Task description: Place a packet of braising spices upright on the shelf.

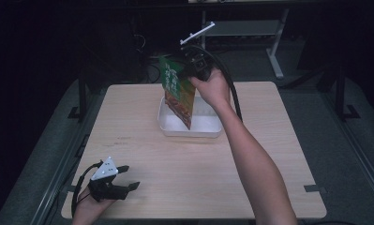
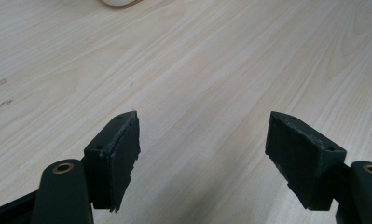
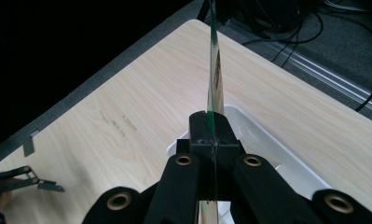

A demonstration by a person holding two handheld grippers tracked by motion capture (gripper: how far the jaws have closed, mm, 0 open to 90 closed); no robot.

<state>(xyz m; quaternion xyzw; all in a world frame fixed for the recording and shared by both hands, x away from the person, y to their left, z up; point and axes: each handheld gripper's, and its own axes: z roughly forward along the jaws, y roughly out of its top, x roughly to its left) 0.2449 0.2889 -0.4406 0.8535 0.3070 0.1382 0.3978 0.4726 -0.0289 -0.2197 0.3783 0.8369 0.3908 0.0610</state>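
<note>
Left gripper rests spread on table; right gripper pinches green-orange snack packet, upright over white tray.

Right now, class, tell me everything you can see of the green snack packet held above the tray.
The green snack packet is a flat, glossy pouch, green at the top with pale lettering and an orange-brown food picture lower down. It hangs tilted, its lower corner dipping into the white tray, though contact there is unclear. The right claw is shut on its edge; in the right gripper view it looks thin, edge-on. Nothing else touches it.
</note>
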